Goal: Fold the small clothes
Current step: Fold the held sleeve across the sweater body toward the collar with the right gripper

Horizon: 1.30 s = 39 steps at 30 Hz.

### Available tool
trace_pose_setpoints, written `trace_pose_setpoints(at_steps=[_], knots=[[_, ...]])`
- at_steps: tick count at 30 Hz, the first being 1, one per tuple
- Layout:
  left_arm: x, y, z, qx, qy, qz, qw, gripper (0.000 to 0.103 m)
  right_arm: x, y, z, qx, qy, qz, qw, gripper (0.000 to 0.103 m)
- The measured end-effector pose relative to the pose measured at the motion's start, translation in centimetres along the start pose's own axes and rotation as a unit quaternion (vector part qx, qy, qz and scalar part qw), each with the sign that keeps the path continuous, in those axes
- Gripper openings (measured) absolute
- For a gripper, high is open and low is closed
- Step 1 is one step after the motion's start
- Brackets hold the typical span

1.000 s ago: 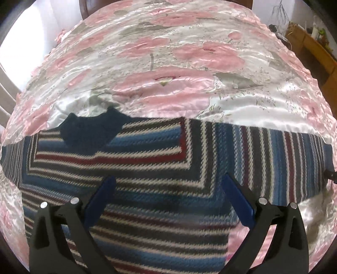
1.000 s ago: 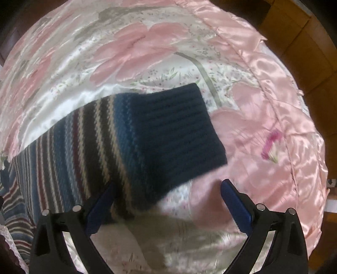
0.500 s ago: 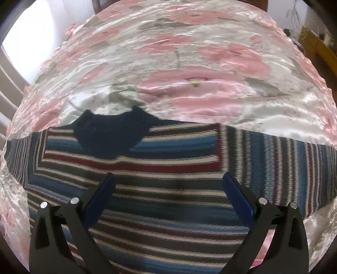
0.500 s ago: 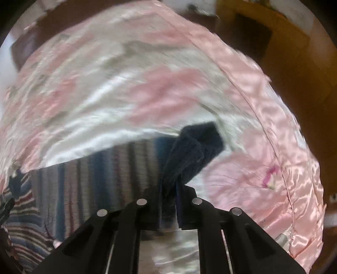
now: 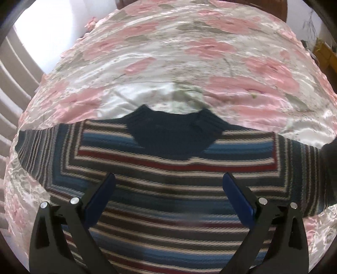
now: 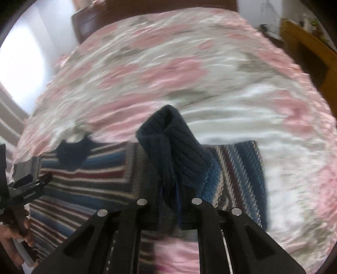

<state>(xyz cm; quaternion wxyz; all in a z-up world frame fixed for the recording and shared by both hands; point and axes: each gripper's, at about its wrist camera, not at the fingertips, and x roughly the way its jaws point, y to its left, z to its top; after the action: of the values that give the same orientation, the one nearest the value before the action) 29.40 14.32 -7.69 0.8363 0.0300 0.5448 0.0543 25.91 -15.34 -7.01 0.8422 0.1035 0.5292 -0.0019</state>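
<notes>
A small striped knit sweater (image 5: 172,189) in blue, red, white and grey lies flat on the bed, its navy collar (image 5: 170,130) pointing away. My left gripper (image 5: 168,189) hovers open over the sweater's chest, with nothing between its blue pads. In the right wrist view my right gripper (image 6: 168,202) is shut on the sweater's navy sleeve cuff (image 6: 168,137). The cuff stands lifted and bunched above the jaws, and the striped sleeve (image 6: 238,168) folds over toward the sweater's body (image 6: 88,181).
A satin bedspread (image 5: 189,63) with pink flowers covers the bed. A dark wooden headboard (image 6: 94,19) stands at the far end, and wooden furniture (image 6: 311,52) sits to the right. A person's hand (image 6: 14,236) holds the left gripper at the left edge of the right wrist view.
My right gripper went from open by the cuff to shut on it, then lifted the sleeve and carried it left toward the sweater's body. The left gripper shifted so the collar now sits centred ahead.
</notes>
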Motion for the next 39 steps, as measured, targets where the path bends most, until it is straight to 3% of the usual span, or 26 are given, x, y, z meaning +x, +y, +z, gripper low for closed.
trace_pose_setpoints(at_steps=[7,12,15,24,28,35,36,39], knots=[[0.6,3.5,-0.4,-0.023,0.010,-0.002,0.9997,0.100,4.4,8.1,-1.5,-0.035,0.037,0.022,0.998,0.011],[1.0,3.7,-0.8,-0.018,0.017,-0.011,0.9996,0.100,6.6,9.9,-2.9,-0.046,0.069,0.039,0.996,0.039],[1.2,2.8,-1.2,-0.008,0.022,-0.024,0.9994,0.100,4.8,9.3,-3.6,-0.033,0.057,0.080,0.995,0.046],[2.7,-3.6,-2.5,0.021,0.062,-0.095,0.9933,0.100,-2.0,2.1,-5.6,0.014,0.009,0.037,0.999,0.046],[4.3,-7.2,-3.1,0.023,0.090,-0.132,0.9869,0.100,-2.7,-0.2,-6.9,0.018,0.011,0.027,0.999,0.046],[7.6,-11.1,-4.6,0.015,0.148,-0.149,0.9775,0.099,-2.8,-2.0,-8.5,0.023,0.015,0.031,0.999,0.047],[7.7,-11.4,-4.7,0.014,0.146,-0.145,0.9785,0.095,-2.7,-2.2,-8.6,0.024,0.015,0.031,0.999,0.047],[6.9,-12.5,-4.8,0.027,0.132,-0.161,0.9776,0.057,-2.7,-2.8,-8.8,0.030,0.016,0.033,0.999,0.047]])
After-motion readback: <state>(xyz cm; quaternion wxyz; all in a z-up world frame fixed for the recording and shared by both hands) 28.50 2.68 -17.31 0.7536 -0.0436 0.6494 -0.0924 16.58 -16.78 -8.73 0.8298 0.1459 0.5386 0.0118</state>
